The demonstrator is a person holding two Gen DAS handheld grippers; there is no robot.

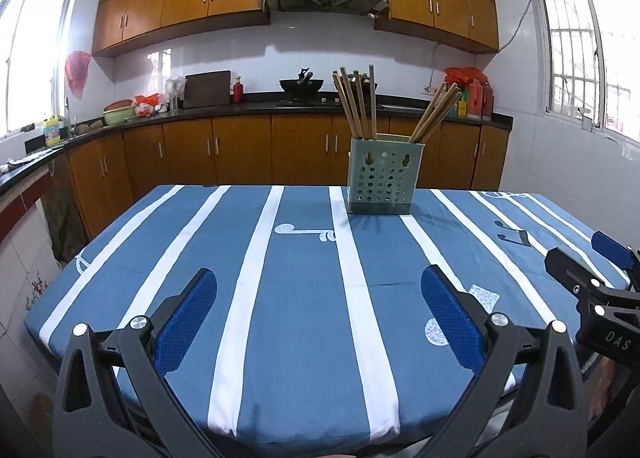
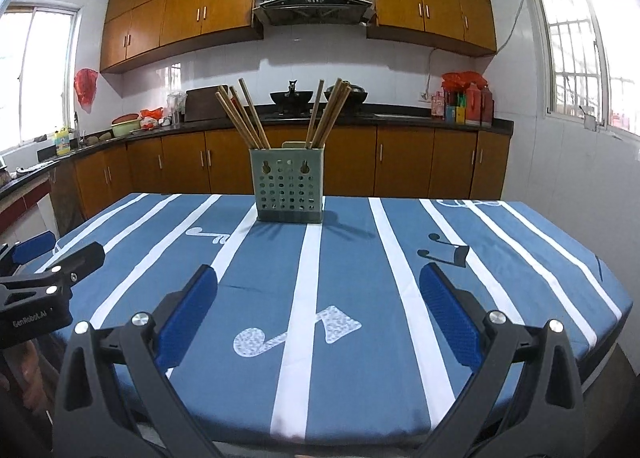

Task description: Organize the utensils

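Chopsticks point(image 1: 360, 106) upright in holder point(image 1: 382, 182), well beyond left gripper point(image 1: 320, 314) and right gripper point(image 2: 320, 310); both spread wide, holding nothing.

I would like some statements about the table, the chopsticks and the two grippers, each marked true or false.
1. The chopsticks stand in the green holder. True.
2. The left gripper grips a chopstick. False: it is open and holds nothing.
3. The holder lies on its side. False: it stands upright on the striped tablecloth.
4. The right gripper is open. True.
5. The chopsticks form two separate bunches. True.
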